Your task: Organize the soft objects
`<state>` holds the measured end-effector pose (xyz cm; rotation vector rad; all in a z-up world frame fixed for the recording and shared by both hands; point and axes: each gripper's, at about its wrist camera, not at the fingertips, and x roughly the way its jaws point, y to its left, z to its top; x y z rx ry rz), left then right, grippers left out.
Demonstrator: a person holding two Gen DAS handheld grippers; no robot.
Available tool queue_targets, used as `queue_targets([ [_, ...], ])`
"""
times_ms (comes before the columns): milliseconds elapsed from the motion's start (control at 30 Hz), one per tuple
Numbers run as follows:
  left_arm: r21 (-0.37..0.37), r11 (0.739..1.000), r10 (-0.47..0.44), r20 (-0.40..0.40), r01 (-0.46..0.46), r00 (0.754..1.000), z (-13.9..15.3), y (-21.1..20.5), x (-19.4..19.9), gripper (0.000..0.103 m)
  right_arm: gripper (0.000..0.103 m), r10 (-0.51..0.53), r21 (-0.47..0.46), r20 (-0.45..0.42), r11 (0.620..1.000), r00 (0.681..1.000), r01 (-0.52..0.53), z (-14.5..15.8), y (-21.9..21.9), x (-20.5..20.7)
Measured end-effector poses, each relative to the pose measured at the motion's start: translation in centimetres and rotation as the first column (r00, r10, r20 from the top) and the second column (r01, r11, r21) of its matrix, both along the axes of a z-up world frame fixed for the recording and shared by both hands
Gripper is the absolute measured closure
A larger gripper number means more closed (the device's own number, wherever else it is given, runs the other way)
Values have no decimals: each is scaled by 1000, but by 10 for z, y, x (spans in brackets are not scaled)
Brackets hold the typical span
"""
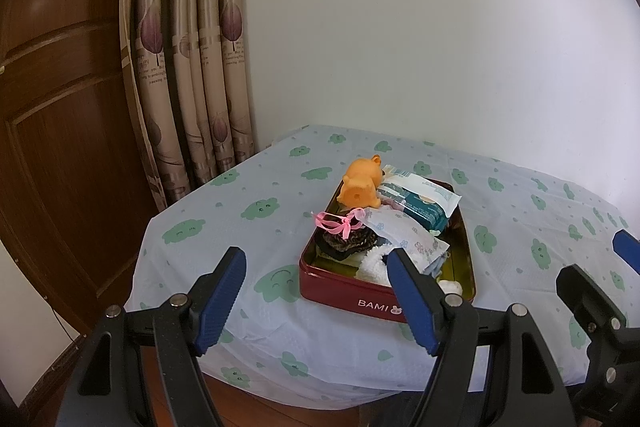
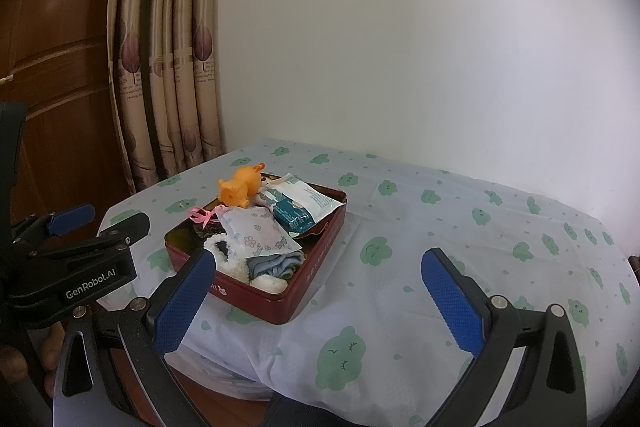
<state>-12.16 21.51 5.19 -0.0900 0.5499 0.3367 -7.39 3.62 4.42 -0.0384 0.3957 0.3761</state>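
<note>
A red tin box (image 1: 344,293) (image 2: 316,267) marked BAMI sits on the table and holds soft things. An orange toy animal (image 1: 360,187) (image 2: 240,185) lies on its far corner. Beside it are a wet-wipe pack (image 1: 420,203) (image 2: 300,205), a floral tissue pack (image 1: 404,235) (image 2: 256,231), a pink ribbon (image 1: 338,221) (image 2: 202,215), a white fluffy item (image 1: 372,263) (image 2: 232,259) and blue-grey cloth (image 2: 280,263). My left gripper (image 1: 316,301) is open and empty, before the box's near side. My right gripper (image 2: 316,305) is open and empty, near the box's right corner.
The table wears a white cloth with green cloud prints (image 1: 240,235) (image 2: 460,247). A beige leaf-print curtain (image 1: 188,59) (image 2: 164,59) and a brown wooden door (image 1: 60,107) stand at the left. A white wall runs behind. The right gripper's fingers (image 1: 588,291) show at the left view's right edge.
</note>
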Motion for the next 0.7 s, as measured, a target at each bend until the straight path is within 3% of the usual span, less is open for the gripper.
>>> queue_targets([
  [333,3,1000,-7,-1,7,1000,-1,-1,2,26,1,2,-1,-3,1000,1000,-2,1,-1,3],
  [467,-6,1000,5,52,-5,999,0,-1,-3,26,1,-1,4,-6,1000,1000,1,-1,-3,0],
  [700,-2,1000,-8,3,8,1000,-5,-5,4,27,1,-29,14,-12,999,1000,29,-8,-11,-13],
])
